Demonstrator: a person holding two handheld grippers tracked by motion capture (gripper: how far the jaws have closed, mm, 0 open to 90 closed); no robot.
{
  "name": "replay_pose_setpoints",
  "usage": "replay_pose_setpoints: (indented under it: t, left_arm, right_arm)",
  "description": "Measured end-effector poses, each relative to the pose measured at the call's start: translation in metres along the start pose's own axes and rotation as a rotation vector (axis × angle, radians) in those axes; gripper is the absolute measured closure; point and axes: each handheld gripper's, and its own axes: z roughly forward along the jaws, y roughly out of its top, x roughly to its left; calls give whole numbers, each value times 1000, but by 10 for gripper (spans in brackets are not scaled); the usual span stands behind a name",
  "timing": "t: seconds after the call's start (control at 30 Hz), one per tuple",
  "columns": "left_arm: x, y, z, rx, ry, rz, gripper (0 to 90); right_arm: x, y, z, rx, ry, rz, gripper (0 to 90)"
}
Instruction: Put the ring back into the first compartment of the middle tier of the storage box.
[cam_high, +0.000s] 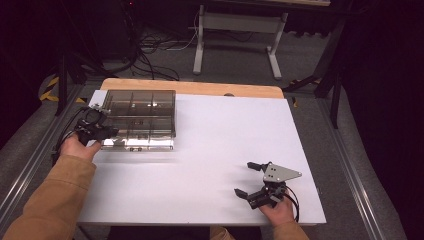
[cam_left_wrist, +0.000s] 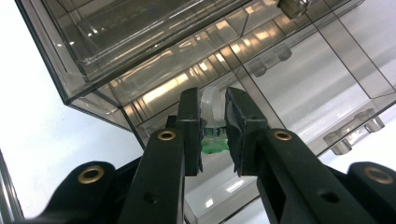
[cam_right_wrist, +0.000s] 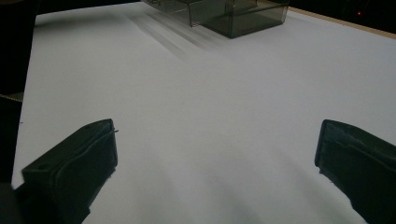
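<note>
Left gripper (cam_left_wrist: 214, 135) clenched on a small clear-and-green piece (cam_left_wrist: 214, 126) beside the smoky compartment box (cam_high: 139, 119), right gripper (cam_high: 251, 180) released, jaws wide over the white worktop (cam_high: 210, 165).

You are holding your left gripper (cam_high: 102, 131) against the left front corner of a smoke-tinted clear compartment box (cam_high: 139, 119), which is sitting at the far left of the white table top (cam_high: 210, 150). Whether its jaws are clamping anything is too small to tell from up here. Your tan sleeve (cam_high: 52, 200) is reaching in from the bottom left. Your right gripper (cam_high: 247, 179) is resting near the front right edge, well apart from the box, jaws spread wide and pointing left, its grey three-cornered plate (cam_high: 280, 173) facing up.
</note>
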Motion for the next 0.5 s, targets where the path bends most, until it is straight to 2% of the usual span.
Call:
replay_pose_setpoints:
  t: [0.5]
  left_arm:
    - [2, 0, 8, 48, 3, -4, 767]
  right_arm:
    - [0, 0, 0, 0, 1, 1, 0]
